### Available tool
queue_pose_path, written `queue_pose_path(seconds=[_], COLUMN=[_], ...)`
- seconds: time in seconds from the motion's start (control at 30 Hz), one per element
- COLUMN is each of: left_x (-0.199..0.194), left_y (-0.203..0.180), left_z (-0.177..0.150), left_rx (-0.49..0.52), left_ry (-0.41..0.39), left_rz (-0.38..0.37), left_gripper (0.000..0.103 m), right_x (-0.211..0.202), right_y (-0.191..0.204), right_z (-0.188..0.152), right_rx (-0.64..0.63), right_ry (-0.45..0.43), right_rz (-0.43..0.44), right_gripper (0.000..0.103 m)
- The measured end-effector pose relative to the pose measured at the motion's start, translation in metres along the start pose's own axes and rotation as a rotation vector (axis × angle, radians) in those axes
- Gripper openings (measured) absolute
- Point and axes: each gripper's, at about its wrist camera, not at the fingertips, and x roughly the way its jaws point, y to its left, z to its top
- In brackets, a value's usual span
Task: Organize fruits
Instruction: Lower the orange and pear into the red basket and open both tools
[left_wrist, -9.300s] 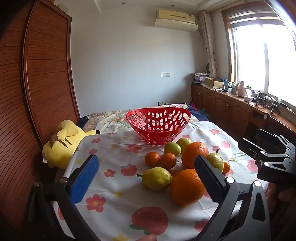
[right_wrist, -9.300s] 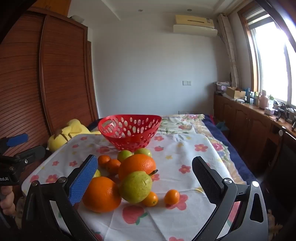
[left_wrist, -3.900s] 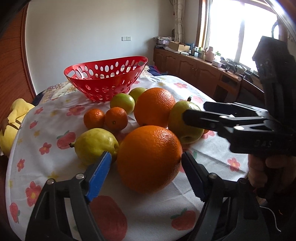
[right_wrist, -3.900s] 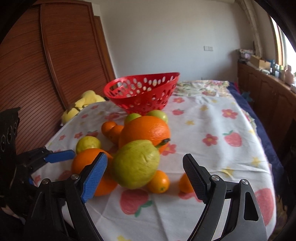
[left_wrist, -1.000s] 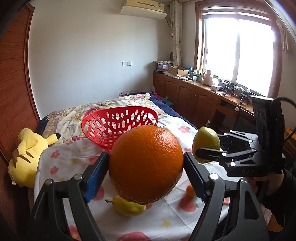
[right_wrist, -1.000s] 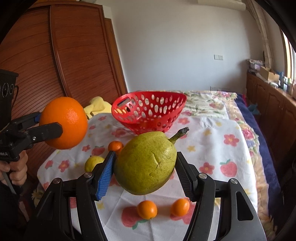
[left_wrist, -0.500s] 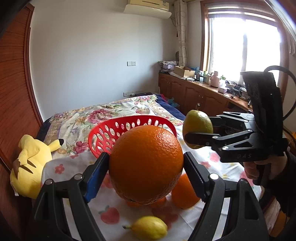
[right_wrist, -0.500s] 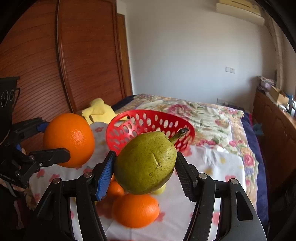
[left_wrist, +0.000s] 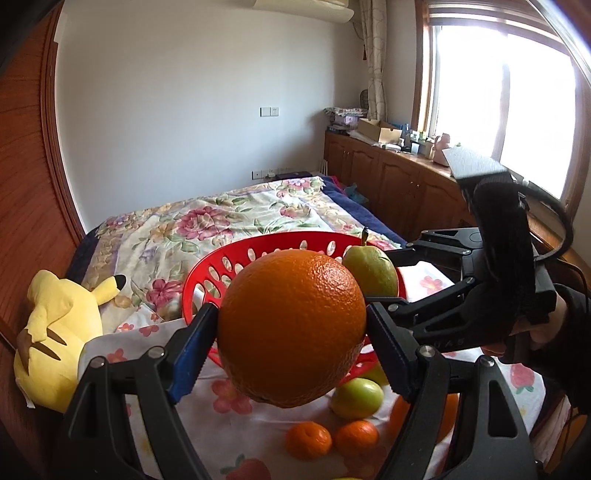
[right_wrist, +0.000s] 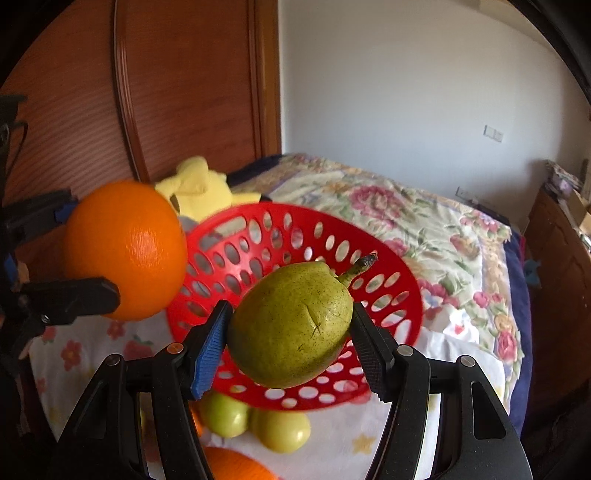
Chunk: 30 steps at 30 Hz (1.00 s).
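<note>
Nearest me, the left tool (left_wrist: 291, 328) has its two pads pressed on the flanks of a big orange (left_wrist: 291, 326), carried in the air just short of the near rim of the basket (left_wrist: 207, 266); its blue pad sits on the fruit's left side and the black one on the right. Beside it, the right tool (right_wrist: 290, 325) clamps a green pear (right_wrist: 291, 323) the same way, stem tilted up and to the right, and this fruit hangs over the red basket's bowl. A hand (left_wrist: 535, 328) in a dark sleeve grips the right tool's handle. From the right tool's side, the orange shows to the left of the basket, level with its rim. Below the two held fruits, on the counter (left_wrist: 236, 421) with its flower-and-strawberry cloth, lie two pale green fruits (right_wrist: 255, 417) touching each other just in front of the basket's foot, two mandarins (left_wrist: 330, 439) side by side a little nearer, and another orange (right_wrist: 236, 465) at the bottom edge. The basket, pierced with oval holes, looks empty as far as its bowl shows. Behind it to the left a yellow plush toy (left_wrist: 59, 343) lies at the counter's edge. Past that stretches a bed (left_wrist: 229, 221) under a flowered quilt.
</note>
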Motion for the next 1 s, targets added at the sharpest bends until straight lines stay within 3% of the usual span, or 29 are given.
queue_pose_path(seconds=[0.3, 0.6, 1.0], left_x=[0.035, 0.04, 0.061], left_y=[0.012, 0.014, 0.014], left_z=[-0.001, -0.001, -0.002], left_rx=[-0.017, -0.022, -0.012], left_ry=[0.037, 0.037, 0.084], left_rz=[-0.002, -0.011, 0.002], left_gripper=[0.08, 0.08, 0.08], right_x=[0.038, 0.049, 0.025], right_y=[-0.014, -0.013, -0.02], right_z=[-0.002, 0.0, 0.007], right_rx=[-0.033, -0.061, -0.027], right_ry=[0.075, 0.105, 0.033], right_rz=[-0.033, -0.045, -0.069], right_gripper=[0.066, 0.066, 0.065])
